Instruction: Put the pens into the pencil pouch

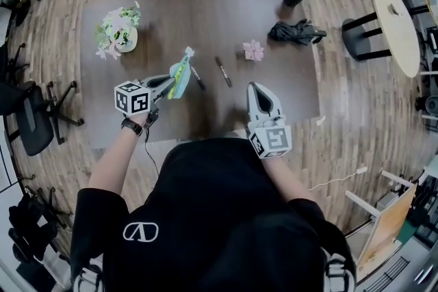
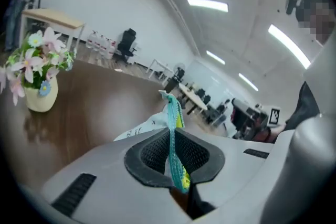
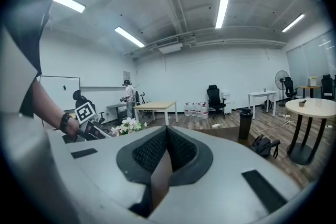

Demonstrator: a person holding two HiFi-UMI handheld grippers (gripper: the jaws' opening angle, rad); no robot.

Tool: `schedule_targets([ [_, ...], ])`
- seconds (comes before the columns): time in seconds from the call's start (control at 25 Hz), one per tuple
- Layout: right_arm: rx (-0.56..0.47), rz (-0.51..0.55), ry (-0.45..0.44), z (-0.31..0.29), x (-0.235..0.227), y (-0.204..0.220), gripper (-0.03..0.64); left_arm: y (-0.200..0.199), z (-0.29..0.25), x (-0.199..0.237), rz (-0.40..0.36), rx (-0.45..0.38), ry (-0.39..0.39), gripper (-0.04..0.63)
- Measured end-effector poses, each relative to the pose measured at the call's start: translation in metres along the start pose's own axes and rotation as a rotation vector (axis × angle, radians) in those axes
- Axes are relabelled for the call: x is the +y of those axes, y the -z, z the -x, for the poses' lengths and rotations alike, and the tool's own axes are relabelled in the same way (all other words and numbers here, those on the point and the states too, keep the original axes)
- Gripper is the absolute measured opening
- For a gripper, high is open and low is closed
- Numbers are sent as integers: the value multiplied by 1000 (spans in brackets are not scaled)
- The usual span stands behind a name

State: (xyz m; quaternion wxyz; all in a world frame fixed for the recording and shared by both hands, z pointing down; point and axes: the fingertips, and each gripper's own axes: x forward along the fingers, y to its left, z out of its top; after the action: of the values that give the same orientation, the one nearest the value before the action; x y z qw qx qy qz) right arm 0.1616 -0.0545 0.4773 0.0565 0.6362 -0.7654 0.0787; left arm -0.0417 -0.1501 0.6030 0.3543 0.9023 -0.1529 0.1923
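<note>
Down the middle of the head view lies the dark table [image 1: 205, 10]. At centre left my left gripper [image 1: 171, 83] is clamped on the pencil pouch [image 1: 181, 75], a flat teal pouch with a yellow-green edge, held up over the wood. One pen [image 1: 197, 77] lies just right of the pouch, and a second pen [image 1: 224, 71] lies a little further right. Both are dark and slim, flat on the table. The only print I can see is a white emblem on the black shirt, with no letters I can read. The left forearm comes in from the lower left with a dark band at the wrist. The right gripper [image 1: 256, 89] sits at centre right and points up the frame.

Over to the left gripper view. The pouch runs edge-on up the centre [image 2: 171, 113], and its teal mesh and yellow-green trim are pinched between the jaws of the left gripper [image 2: 174, 140]. A white scrap [image 2: 137, 131] with dark handwriting peeks over the jaw edge, too small to read. A flower vase [image 2: 39, 81] stands at far left.

Now the right gripper view. The right gripper [image 3: 167, 136] has its jaws pressed together with nothing between them, and it is aimed nearly level across the room. At centre left I can see the left gripper's marker cube [image 3: 85, 112] beside the banded wrist.
</note>
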Motion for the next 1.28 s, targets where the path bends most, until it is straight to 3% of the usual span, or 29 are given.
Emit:
schedule_targets([
  [0.32, -17, -9, -23, -13, -4, -3, 0, -23, 28, -29, 223, -307, -77, 26],
  [0.52, -39, 25, -13, -24, -1, -8, 12, -17, 26, -36, 276, -354, -89, 26],
  [0.56, -66, 36, 1, -27, -1, -15, 235, -16, 26, -36, 283, -355, -88, 26],
  [0.6, -90, 48, 13, -31, -1, -23, 369, -16, 26, -36, 289, -359, -88, 25],
  [0.76, -87, 102, 15, -48, 2, -34, 368, -14, 28, -36, 294, -367, -94, 25],
  [1.0, 87, 109, 19, -89, -4, 2, 367, -5, 30, -33, 328, -364, -109, 25],
  [1.28, 464, 84, -62, -151, -7, 103, 346, 6, 28, -40, 353, -343, -109, 25],
])
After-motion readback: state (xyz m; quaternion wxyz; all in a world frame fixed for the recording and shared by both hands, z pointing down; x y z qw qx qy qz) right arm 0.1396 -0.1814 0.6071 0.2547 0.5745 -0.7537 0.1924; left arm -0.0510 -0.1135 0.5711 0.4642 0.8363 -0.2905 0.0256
